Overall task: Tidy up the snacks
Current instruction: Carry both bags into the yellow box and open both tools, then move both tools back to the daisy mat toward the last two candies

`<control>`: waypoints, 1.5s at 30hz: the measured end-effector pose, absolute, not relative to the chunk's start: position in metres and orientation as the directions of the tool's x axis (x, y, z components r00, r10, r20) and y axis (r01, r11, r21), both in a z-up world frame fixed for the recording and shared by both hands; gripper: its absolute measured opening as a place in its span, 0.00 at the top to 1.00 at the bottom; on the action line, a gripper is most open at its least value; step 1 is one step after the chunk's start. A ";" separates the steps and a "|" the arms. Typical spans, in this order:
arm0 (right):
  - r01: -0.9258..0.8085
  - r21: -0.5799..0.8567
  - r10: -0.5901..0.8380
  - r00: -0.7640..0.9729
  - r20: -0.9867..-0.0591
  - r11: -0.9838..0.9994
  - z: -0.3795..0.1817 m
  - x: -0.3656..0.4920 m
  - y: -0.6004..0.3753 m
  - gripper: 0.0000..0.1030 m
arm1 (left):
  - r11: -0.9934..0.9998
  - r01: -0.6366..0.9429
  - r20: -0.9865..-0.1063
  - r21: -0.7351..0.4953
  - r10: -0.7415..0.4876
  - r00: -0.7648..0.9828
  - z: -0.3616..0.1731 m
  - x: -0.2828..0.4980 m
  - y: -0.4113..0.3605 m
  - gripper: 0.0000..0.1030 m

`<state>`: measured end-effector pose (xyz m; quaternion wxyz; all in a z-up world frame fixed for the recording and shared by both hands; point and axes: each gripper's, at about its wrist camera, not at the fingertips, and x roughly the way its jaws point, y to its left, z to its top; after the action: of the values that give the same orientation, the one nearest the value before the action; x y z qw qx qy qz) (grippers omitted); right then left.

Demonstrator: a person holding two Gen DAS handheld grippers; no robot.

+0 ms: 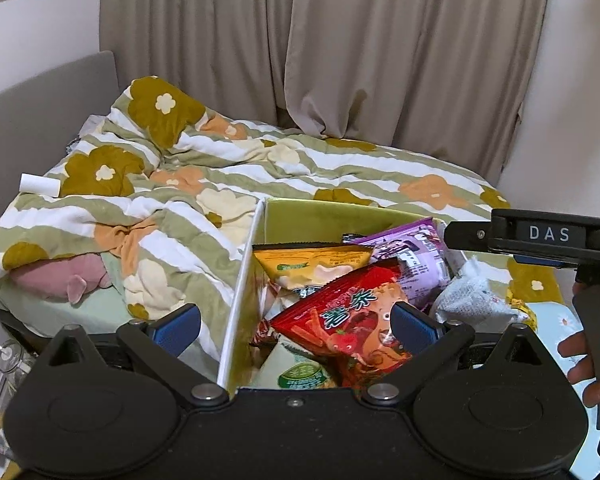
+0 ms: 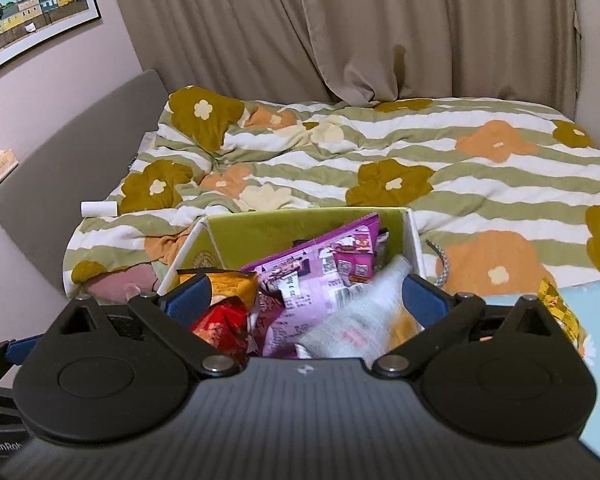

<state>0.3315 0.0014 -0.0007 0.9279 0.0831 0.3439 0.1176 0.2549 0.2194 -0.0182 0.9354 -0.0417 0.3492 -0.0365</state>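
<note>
Two grippers are seen, one per hand, and both stand with jaws spread wide and nothing pinched. Between the blue pads of the left gripper (image 1: pixel 296 326) one red snack bag (image 1: pixel 352 320) is framed, lying loose in the box; no pad is pressed on it. Between the fingers of the right gripper (image 2: pixel 306 298) one white packet (image 2: pixel 356 316) is caught blurred above the box, touched by neither pad.

One green-lined cardboard box (image 1: pixel 300 216) is set on the bed, and the snacks are piled inside it. Counted in the left wrist view: one red bag, one yellow bag (image 1: pixel 312 262), one purple bag (image 1: pixel 416 260), and one pale green-labelled packet (image 1: pixel 296 372) at the bottom. The white packet (image 1: pixel 472 298) is seen at the box's right edge there, below the right gripper (image 1: pixel 540 240); whether it rests on the rim cannot be told. One gold-wrapped item (image 2: pixel 560 308) lies outside the box to the right, on a light blue surface (image 2: pixel 596 320).

One floral quilt (image 2: pixel 420 160) covers the bed. On it lies one white roll (image 2: pixel 99 208); one pink plush (image 1: pixel 64 280) is tucked under its near edge. One framed picture (image 2: pixel 28 8) hangs on the wall, and beige curtains (image 2: pixel 340 28) are drawn behind.
</note>
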 end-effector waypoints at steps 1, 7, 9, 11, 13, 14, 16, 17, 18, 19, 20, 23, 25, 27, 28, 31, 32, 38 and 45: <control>-0.161 0.234 0.275 0.737 -0.617 0.959 0.000 0.330 0.000 0.00 | 0.994 0.042 -0.649 -0.104 -0.100 0.754 -0.018 0.255 0.218 0.01; -0.154 0.243 0.274 0.744 -0.610 0.958 0.009 0.323 -0.013 0.00 | 0.993 0.051 -0.638 -0.105 -0.106 0.763 -0.011 0.253 0.210 0.01; -0.154 0.245 0.275 0.747 -0.605 0.957 0.014 0.320 -0.021 0.00 | 0.994 0.050 -0.632 -0.099 -0.102 0.769 -0.008 0.251 0.205 0.01; -0.158 0.248 0.279 0.752 -0.598 0.956 0.019 0.317 -0.031 0.00 | 0.995 0.045 -0.624 -0.089 -0.091 0.776 -0.003 0.249 0.198 0.01; -0.163 0.251 0.284 0.758 -0.588 0.954 0.024 0.313 -0.041 0.00 | 0.996 0.040 -0.617 -0.081 -0.082 0.783 0.000 0.245 0.190 0.01; -0.167 0.251 0.287 0.760 -0.583 0.954 0.027 0.311 -0.046 0.00 | 0.997 0.037 -0.612 -0.075 -0.075 0.787 0.003 0.243 0.185 0.01; -0.177 0.250 0.292 0.767 -0.571 0.952 0.032 0.307 -0.060 0.00 | 0.998 0.028 -0.604 -0.063 -0.060 0.795 0.007 0.237 0.174 0.01; -0.182 0.248 0.295 0.770 -0.566 0.951 0.035 0.305 -0.067 0.00 | 0.998 0.023 -0.601 -0.058 -0.053 0.797 0.009 0.234 0.168 0.01; -0.187 0.245 0.296 0.772 -0.562 0.951 0.037 0.303 -0.074 0.00 | 0.998 0.017 -0.597 -0.055 -0.046 0.801 0.011 0.231 0.162 0.01; -0.193 0.239 0.298 0.773 -0.560 0.952 0.039 0.301 -0.083 0.00 | 0.999 0.011 -0.593 -0.053 -0.040 0.805 0.013 0.228 0.155 0.01; -0.199 0.234 0.299 0.773 -0.560 0.952 0.041 0.299 -0.089 0.00 | 0.999 0.004 -0.588 -0.051 -0.033 0.808 0.016 0.225 0.148 0.01; -0.214 0.210 0.297 0.773 -0.560 0.954 0.046 0.295 -0.115 0.00 | 0.999 -0.015 -0.576 -0.044 -0.014 0.817 0.020 0.216 0.121 0.01; -0.222 0.204 0.300 0.765 -0.570 0.953 0.046 0.295 -0.134 0.00 | 0.999 -0.023 -0.571 -0.039 -0.003 0.821 0.022 0.212 0.103 0.01; -0.229 0.206 0.308 0.757 -0.576 0.951 0.045 0.295 -0.153 0.00 | 0.999 -0.031 -0.570 -0.036 0.005 0.822 0.021 0.207 0.081 0.01; -0.234 0.205 0.310 0.752 -0.581 0.950 0.044 0.296 -0.164 0.00 | 0.999 -0.033 -0.571 -0.036 0.006 0.821 0.020 0.206 0.073 0.01; -0.241 0.189 0.307 0.749 -0.587 0.952 0.038 0.296 -0.189 0.00 | 0.999 -0.035 -0.582 -0.027 0.013 0.813 0.014 0.202 0.041 0.01; -0.247 0.183 0.307 0.748 -0.589 0.952 0.035 0.297 -0.199 0.00 | 0.999 -0.035 -0.588 -0.020 0.017 0.808 0.010 0.201 0.031 0.01; -0.283 0.180 0.332 0.714 -0.616 0.942 0.009 0.311 -0.245 0.00 | 0.999 -0.048 -0.630 0.007 0.042 0.776 -0.021 0.199 -0.029 0.01; -0.345 0.166 0.365 0.663 -0.654 0.924 -0.033 0.336 -0.276 0.00 | 0.997 -0.050 -0.699 0.055 0.075 0.711 -0.076 0.215 -0.074 0.01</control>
<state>0.3356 -0.2764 -0.0329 0.9116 0.0138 0.3616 0.1949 0.2146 -0.0739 -0.0761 0.9249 0.0161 0.3784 0.0337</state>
